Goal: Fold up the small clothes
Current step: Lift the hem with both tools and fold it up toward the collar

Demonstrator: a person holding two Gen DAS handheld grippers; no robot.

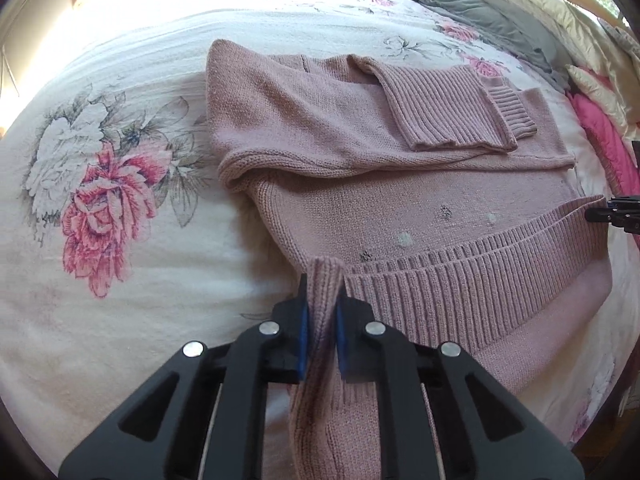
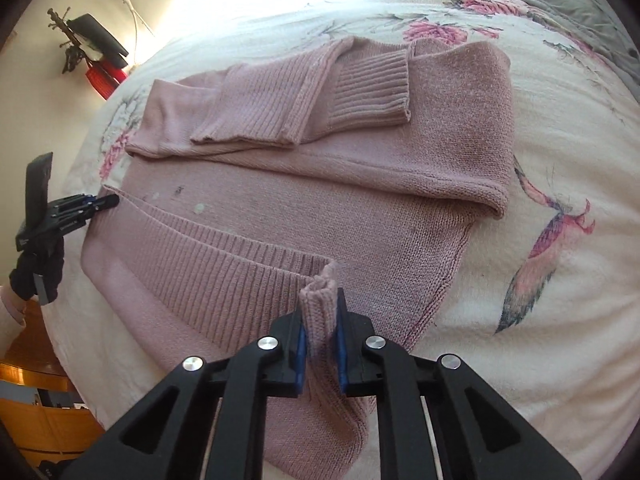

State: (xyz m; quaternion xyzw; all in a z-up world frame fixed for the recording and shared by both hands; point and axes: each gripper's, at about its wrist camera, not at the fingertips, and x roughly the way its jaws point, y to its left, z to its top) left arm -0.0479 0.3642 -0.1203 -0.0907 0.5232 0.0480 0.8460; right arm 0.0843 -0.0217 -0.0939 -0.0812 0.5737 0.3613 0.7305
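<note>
The left gripper (image 1: 322, 312) is clamped on one corner of the ribbed hem (image 1: 480, 276) of a pink knitted sweater (image 1: 360, 152), the knit bunched upright between its blue pads (image 1: 303, 336). From that pinch the hem runs across the bed, raised into a low ridge, to the right gripper (image 2: 322, 320), which is closed on the opposite hem corner in the same way. The sweater lies on a white bedspread (image 1: 140, 280) printed with pink flowers, its sleeves (image 2: 280, 96) folded inward across the body, cuffs overlapping near the middle. In the right wrist view, the person's dark-gloved hand (image 2: 38, 276) holds the left gripper's handle at the bed's edge. Grey bedding (image 1: 480, 12) is heaped at the far right.
</note>
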